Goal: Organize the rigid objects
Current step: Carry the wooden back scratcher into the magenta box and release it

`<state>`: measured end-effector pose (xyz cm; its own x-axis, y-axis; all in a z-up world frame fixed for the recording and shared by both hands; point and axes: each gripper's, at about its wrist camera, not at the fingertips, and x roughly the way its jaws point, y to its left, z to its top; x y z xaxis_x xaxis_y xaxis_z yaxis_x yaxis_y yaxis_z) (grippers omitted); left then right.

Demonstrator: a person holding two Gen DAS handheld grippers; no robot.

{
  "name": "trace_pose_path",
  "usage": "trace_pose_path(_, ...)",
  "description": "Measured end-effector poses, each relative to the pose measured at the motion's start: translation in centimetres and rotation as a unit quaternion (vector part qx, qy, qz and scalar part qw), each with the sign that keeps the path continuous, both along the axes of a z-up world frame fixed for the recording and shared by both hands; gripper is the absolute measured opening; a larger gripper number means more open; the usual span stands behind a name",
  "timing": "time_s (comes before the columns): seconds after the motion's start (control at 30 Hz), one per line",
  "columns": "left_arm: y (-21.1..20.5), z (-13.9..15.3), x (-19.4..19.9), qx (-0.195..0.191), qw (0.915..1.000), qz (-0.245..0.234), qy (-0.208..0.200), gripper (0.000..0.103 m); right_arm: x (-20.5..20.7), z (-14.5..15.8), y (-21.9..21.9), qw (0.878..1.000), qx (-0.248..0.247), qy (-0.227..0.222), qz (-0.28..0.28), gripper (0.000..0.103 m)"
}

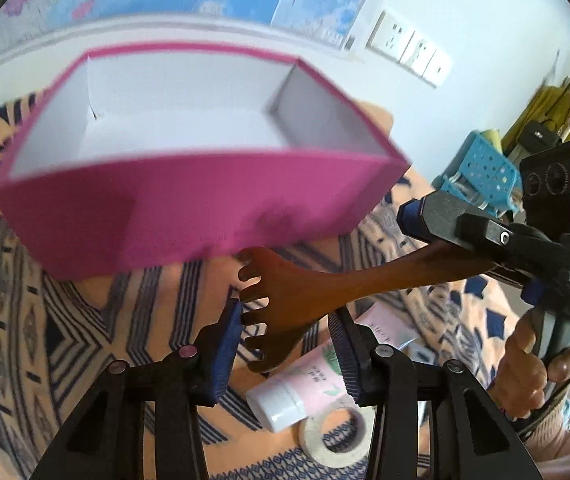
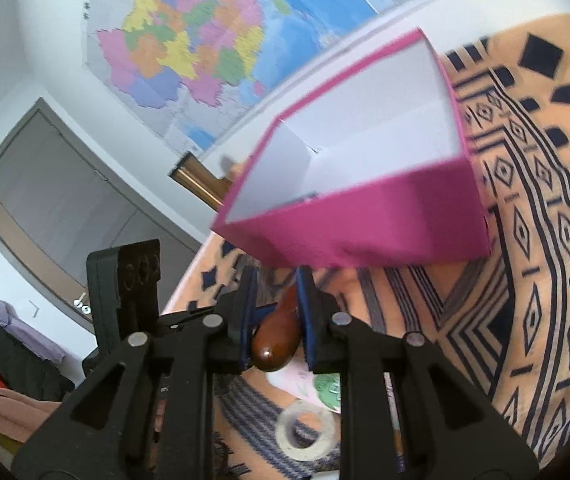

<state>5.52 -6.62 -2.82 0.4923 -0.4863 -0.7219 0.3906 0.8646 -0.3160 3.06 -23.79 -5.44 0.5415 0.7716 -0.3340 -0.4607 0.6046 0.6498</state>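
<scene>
Worktop: covered by an orange cloth (image 1: 85, 320) with dark blue stripes and diamonds.
Pink box (image 1: 189, 216): stood open on the cloth, white inside, near the wall edge.
Tube (image 1: 301, 388): a pink tube with a white cap lay on its side on the cloth (print too blurred to read).
Tape roll (image 1: 337, 436): lay flat, touching the tube's cap end.
Blue basket (image 1: 481, 172): stood at the worktop's far right.
</scene>
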Motion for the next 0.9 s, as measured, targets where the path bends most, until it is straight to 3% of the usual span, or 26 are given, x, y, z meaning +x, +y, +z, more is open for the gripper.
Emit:
trace_pose_path(0.37,0.6,6.6,2.0,0.011,0.9969,0.019,-0.075,0.044,2.2,6.2,-0.1,0.997,0.022,-0.067,0.023,0.021)
trace_pose_path(0.63,-0.4,5.6,6.1,0.041,0.9967,0.035,-0.060,0.044,6.9,6.2,-0.4,0.998,0.020,-0.046,0.022,0.021)
trace_pose_path(0.9,-1.3,4.0,8.3,0.060,0.9973,0.022,-0.034,0.043,10.1,4.9,-1.0,1.000,0.003,-0.020,0.012,0.024)
